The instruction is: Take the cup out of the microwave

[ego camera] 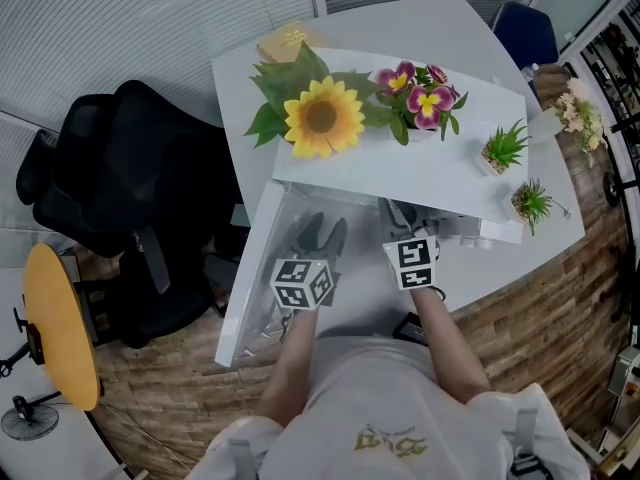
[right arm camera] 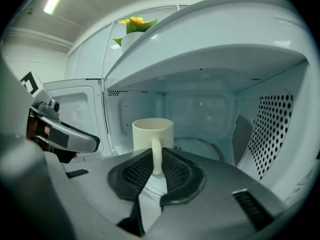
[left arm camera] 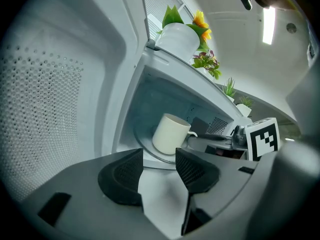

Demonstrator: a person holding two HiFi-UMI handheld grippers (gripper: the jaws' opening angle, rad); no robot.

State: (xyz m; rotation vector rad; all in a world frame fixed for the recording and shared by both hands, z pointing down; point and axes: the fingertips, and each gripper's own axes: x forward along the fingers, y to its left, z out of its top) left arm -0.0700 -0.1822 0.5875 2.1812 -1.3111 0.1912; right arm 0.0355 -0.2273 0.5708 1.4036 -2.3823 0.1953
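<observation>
Currently the cream ceramic cup (right arm camera: 152, 131) stands upright on the glass turntable (right arm camera: 210, 146) inside the open white microwave (right arm camera: 225, 29); right gripper (right arm camera: 156, 160) pinches its thin handle, left gripper (left arm camera: 159, 160) gapes empty outside. Probably rigid, slick, breakable, fairly light; handle grip could let it swivel.

A white table (ego camera: 470, 28) carries a white microwave (ego camera: 420, 173) with its door (ego camera: 250, 278) swung open; a tan box (ego camera: 285, 40) lies on the tabletop just behind it. On the microwave's flat top stand a sunflower (ego camera: 322, 118), purple flowers (ego camera: 420, 93) and two small green plants (ego camera: 505, 148). Inside, a cream cup (right arm camera: 152, 129) stands upright on the glass plate (right arm camera: 205, 145).
</observation>
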